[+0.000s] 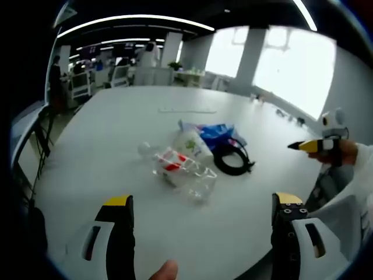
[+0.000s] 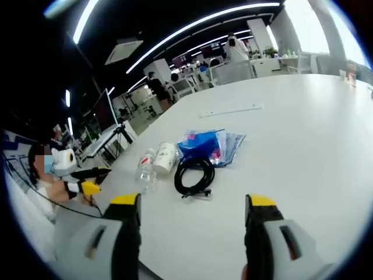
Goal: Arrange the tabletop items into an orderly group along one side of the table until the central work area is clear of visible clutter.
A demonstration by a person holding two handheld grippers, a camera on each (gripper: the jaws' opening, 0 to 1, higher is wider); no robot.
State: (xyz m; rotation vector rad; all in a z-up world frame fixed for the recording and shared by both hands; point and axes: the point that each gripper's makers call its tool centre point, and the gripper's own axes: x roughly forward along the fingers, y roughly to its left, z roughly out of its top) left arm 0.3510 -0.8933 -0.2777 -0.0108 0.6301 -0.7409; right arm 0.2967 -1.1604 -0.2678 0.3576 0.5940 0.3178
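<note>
A small pile lies mid-table. In the left gripper view it holds a clear plastic bottle on its side, a white cup with green print, a blue bag and a coiled black cable. My left gripper hovers open in front of the bottle, nothing between its jaws. The right gripper enters from the right, held by a hand. In the right gripper view my right gripper is open just short of the cable, with the bag, cup and bottle behind it. The left gripper is at the left.
A thin white strip lies farther back on the white table. A small white round thing sits left of the bottle. Desks, chairs and people stand beyond the far edge. The table edge is near the person at the left.
</note>
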